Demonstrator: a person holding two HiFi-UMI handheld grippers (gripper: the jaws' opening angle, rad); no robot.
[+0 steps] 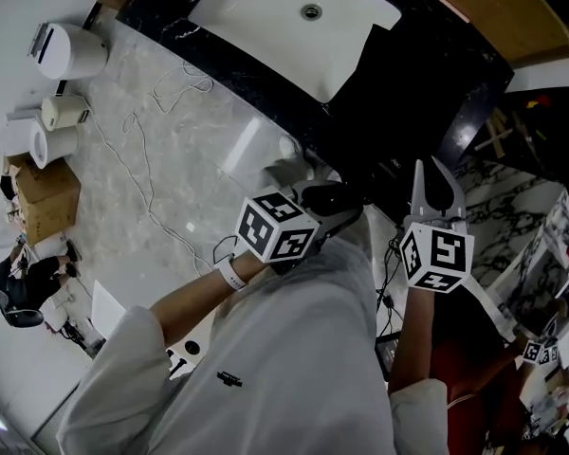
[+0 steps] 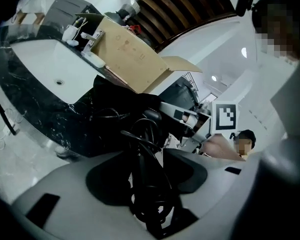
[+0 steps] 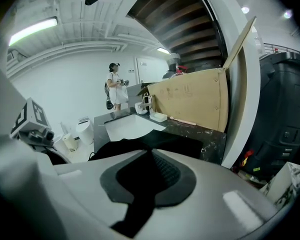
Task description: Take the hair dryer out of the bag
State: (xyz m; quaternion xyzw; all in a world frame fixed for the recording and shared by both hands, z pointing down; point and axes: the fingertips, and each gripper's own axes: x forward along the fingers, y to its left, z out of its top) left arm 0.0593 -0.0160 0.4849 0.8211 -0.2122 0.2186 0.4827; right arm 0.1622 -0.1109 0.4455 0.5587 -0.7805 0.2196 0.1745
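A black hair dryer [image 2: 146, 181] with its cord coiled round it stands between the jaws of my left gripper [image 2: 151, 156], which is shut on it. In the head view the left gripper [image 1: 334, 203] holds the hair dryer [image 1: 321, 197] over the counter's edge. The black bag [image 2: 115, 109] lies behind it on the dark counter. My right gripper [image 3: 151, 159] is shut on a fold of the black bag [image 3: 140, 145], a strip of fabric pinched between its pads. In the head view the right gripper [image 1: 434, 173] points up the picture, to the right of the left one.
A white sink [image 1: 294, 27] is set in the black marble counter [image 1: 427, 74]. A cardboard box [image 2: 130, 54] stands open on the counter beyond the bag. Paper rolls [image 1: 62, 112], a floor box [image 1: 43, 192] and a white cable [image 1: 142, 173] lie left. A person [image 3: 115, 89] stands far off.
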